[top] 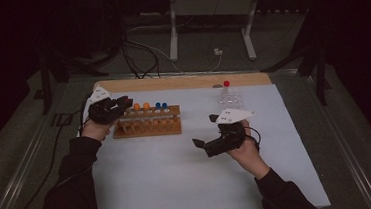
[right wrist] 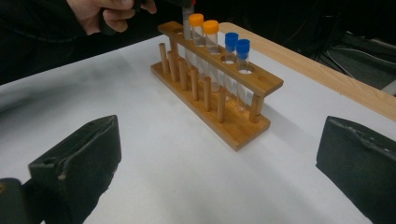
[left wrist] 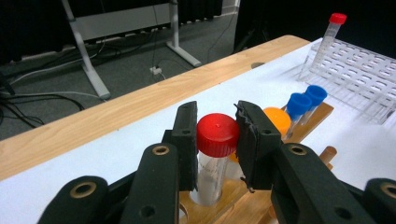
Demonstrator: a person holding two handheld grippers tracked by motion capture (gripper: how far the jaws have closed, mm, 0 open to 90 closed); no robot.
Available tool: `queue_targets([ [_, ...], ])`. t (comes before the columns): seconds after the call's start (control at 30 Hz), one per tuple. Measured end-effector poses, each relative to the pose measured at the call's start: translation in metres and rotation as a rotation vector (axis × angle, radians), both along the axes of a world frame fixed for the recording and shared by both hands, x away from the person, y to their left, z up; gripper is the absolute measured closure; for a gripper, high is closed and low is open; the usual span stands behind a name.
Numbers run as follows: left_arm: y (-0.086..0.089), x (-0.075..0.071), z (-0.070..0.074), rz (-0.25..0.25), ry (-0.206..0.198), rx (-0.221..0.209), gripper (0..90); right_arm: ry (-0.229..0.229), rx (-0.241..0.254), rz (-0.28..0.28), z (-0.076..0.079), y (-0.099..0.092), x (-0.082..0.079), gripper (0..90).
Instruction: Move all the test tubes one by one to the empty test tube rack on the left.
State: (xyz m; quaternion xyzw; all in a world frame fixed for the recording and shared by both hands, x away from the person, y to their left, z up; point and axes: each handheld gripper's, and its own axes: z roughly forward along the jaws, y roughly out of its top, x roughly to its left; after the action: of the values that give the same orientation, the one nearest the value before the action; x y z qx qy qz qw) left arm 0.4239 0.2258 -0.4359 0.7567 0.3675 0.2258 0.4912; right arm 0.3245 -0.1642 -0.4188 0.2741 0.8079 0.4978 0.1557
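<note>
The left gripper pinches a red-capped tube in the wooden rack. The right gripper is spread wide with nothing in it.

In the left gripper view the red-capped tube has its lower end hidden behind the wooden rack, which the frame's bottom edge cuts off; the clear rack at upper right runs off the right edge; in the right gripper view the hand at upper left is cropped by the top edge; in the high view the tubes' contents are too small to tell.
</note>
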Motion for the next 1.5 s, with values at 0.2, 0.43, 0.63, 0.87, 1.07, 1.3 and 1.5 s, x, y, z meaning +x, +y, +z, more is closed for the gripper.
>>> queue_targets([
  [0.2,0.001,0.001,-0.009,0.006,0.015,-0.011,71.5,-0.001,-0.001,0.001,0.0,0.0,0.0,0.0],
  [0.43,0.002,0.0,-0.01,0.014,0.016,-0.021,71.2,0.0,-0.007,0.006,0.0,0.0,0.0,0.0],
  [0.63,0.007,-0.005,-0.001,0.021,-0.002,-0.065,46.6,0.003,-0.004,0.006,0.0,-0.001,0.0,0.0],
  [0.87,0.005,-0.024,0.013,-0.043,-0.024,-0.09,19.8,-0.007,0.004,-0.013,0.004,-0.007,0.004,0.0],
  [1.07,-0.002,-0.046,0.023,-0.117,-0.05,-0.098,9.9,-0.033,0.026,-0.064,0.012,-0.022,0.012,0.0],
  [1.3,-0.016,-0.067,0.021,-0.205,-0.044,-0.096,3.6,-0.044,0.027,-0.142,0.017,-0.043,0.03,0.0],
  [1.5,-0.027,-0.078,0.01,-0.255,-0.02,-0.095,3.4,-0.043,0.024,-0.225,0.015,-0.061,0.052,0.0],
])
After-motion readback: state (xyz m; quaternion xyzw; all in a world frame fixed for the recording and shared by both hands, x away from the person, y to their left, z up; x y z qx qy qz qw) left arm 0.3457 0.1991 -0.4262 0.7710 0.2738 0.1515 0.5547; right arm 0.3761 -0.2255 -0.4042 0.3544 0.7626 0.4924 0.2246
